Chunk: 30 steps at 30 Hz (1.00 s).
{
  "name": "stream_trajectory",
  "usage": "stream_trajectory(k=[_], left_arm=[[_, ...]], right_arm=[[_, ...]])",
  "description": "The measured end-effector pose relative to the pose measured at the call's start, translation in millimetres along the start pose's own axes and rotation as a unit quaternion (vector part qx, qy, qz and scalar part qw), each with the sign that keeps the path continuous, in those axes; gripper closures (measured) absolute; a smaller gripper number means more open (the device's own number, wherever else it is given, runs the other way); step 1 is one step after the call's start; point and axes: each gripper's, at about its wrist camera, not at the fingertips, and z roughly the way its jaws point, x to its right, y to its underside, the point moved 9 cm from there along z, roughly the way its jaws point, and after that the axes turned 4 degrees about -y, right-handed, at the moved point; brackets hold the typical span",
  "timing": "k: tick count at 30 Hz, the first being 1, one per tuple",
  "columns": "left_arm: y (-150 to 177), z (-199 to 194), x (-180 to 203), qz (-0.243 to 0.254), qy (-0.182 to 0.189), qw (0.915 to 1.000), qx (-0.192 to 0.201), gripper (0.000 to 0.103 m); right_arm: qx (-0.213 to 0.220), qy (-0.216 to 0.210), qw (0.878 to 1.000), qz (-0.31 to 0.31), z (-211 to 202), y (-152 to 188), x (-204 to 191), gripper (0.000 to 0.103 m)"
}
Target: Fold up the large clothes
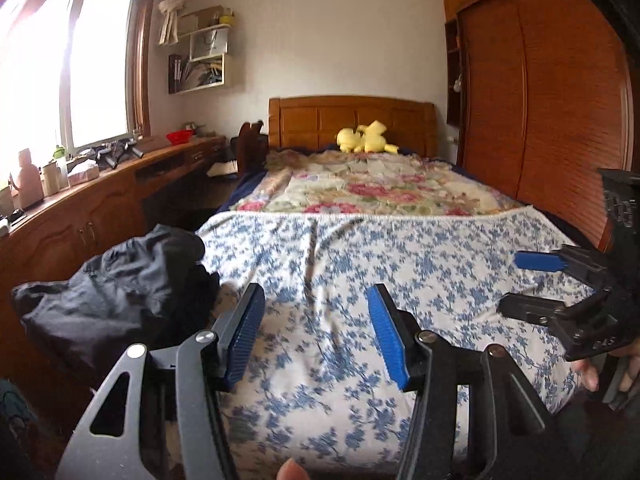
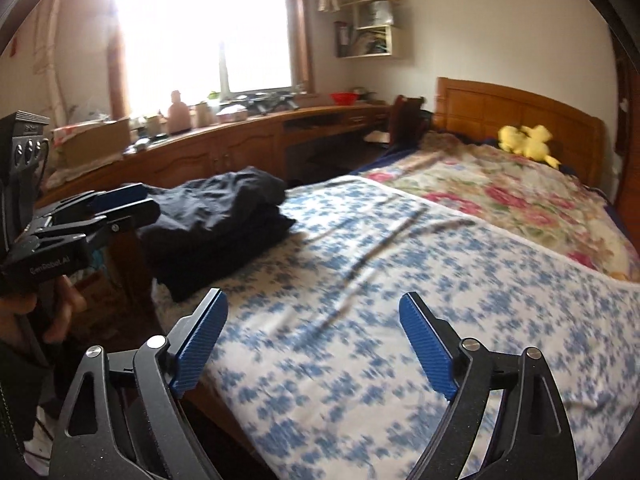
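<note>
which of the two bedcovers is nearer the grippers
The blue-and-white floral sheet, spread right under both open grippers; the pink rose-patterned cover lies beyond it, toward the headboard.

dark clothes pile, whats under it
The dark clothes pile rests on the blue floral sheet at the bed's edge. What lies inside the pile is covered.

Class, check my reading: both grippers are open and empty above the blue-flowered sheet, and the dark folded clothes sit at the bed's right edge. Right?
Not quite. The dark folded clothes sit at the bed's left edge, as the left wrist view shows. Left gripper and right gripper are open and empty above the blue-flowered sheet.
</note>
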Motion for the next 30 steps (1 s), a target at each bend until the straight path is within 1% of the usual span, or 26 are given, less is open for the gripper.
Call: stream_trajectory(k=[2, 8, 12, 15, 18, 20, 25, 27, 30], left_arm=[[9, 3, 14, -0.002, 0.010, 0.9999, -0.012, 0.050], [34, 17, 67, 0.003, 0.055, 0.9976, -0.042, 0.050], [46, 32, 93, 0.007, 0.066, 0.9962, -0.056, 0.050], [50, 40, 108, 0.009, 0.064, 0.9964, -0.054, 0.050], [54, 43, 120, 0.000, 0.083, 0.9950, -0.054, 0.050], [56, 41, 125, -0.004, 0.089, 0.9942, -0.059, 0.050], [54, 26, 139, 0.013, 0.092, 0.9944, -0.051, 0.050], [49, 15, 143, 0.011, 0.101, 0.9937, -0.046, 0.050], [40, -1, 146, 0.016, 0.103, 0.9941, -0.032, 0.050]], right_arm=[[0.002, 0.018, 1.000, 0.010, -12, 13, 10, 0.013], [0.014, 0.059, 0.997, 0.055, -55, 46, 39, 0.013], [0.017, 0.088, 0.993, 0.075, -80, 66, 59, 0.013], [0.011, 0.113, 0.990, 0.086, -92, 82, 75, 0.013], [0.009, 0.132, 0.987, 0.097, -103, 96, 89, 0.013], [0.008, 0.143, 0.984, 0.106, -112, 106, 98, 0.013], [0.016, 0.167, 0.978, 0.126, -136, 119, 110, 0.013], [0.023, 0.182, 0.974, 0.131, -148, 120, 112, 0.013], [0.042, 0.196, 0.970, 0.138, -164, 116, 111, 0.013]])
